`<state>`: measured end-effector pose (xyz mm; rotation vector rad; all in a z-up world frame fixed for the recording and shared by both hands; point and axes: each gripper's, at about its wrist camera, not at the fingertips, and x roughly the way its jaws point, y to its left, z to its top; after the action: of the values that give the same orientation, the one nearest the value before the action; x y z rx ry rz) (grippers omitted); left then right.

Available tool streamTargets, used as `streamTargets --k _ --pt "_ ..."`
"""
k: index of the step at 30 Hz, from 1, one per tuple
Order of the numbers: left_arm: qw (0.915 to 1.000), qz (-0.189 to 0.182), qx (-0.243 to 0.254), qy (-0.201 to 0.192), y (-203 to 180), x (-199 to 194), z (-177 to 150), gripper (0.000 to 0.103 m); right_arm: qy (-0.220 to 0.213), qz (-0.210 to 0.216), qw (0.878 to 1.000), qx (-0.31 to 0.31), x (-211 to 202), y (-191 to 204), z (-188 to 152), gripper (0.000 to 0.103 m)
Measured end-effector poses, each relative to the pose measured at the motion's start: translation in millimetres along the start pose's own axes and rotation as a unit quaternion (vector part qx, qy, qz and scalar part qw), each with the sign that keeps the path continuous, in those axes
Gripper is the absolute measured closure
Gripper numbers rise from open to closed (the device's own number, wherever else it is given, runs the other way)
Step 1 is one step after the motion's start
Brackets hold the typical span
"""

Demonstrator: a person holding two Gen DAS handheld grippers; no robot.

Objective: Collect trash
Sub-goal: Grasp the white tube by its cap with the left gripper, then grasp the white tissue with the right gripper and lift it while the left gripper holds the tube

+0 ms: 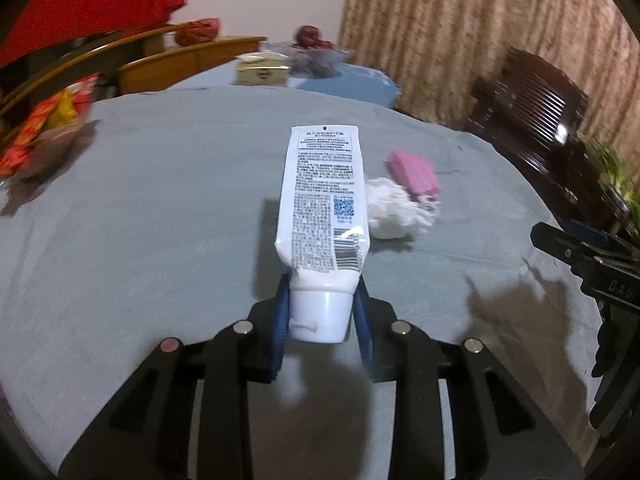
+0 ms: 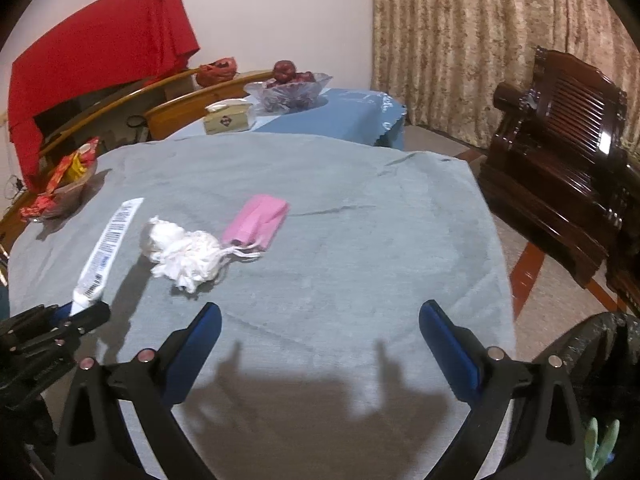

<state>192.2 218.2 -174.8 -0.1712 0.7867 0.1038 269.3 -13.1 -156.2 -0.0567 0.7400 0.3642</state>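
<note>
A white squeeze tube [image 1: 320, 192] with printed text sticks up and away from my left gripper [image 1: 322, 292], whose blue pads are shut on its cap end, lifting it off the grey tablecloth [image 1: 140, 220]. In the right wrist view the same tube [image 2: 108, 248] slants up from the left gripper [image 2: 76, 316] at the left edge. A crumpled white tissue [image 2: 184, 252] and a pink face mask [image 2: 256, 220] lie on the cloth to the right of the tube. My right gripper [image 2: 320, 316] hovers open over bare cloth near the front, holding nothing.
A bowl of red and yellow snack packets [image 2: 60, 184] stands at the table's far left. Behind are a tissue box [image 2: 228, 118] and a glass fruit bowl [image 2: 288, 88] on a blue table. A dark wooden chair [image 2: 560, 152] stands right of the table's edge.
</note>
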Motion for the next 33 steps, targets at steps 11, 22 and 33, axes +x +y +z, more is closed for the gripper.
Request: streamTargets --k 11,22,33 --pt "0.9986 0.044 -0.028 -0.009 47 -9 6 0.075 -0.009 0.063 0.998 -0.014 24 56 20 0.013" --pt "0.9974 0.056 -0.042 -0.015 63 -6 11 0.075 0.031 0.104 0.992 -0.058 67 103 26 0.042" --pt "0.9978 0.050 -0.041 -0.013 59 -2 12 0.075 0.053 0.095 0.991 -0.077 84 105 19 0.061"
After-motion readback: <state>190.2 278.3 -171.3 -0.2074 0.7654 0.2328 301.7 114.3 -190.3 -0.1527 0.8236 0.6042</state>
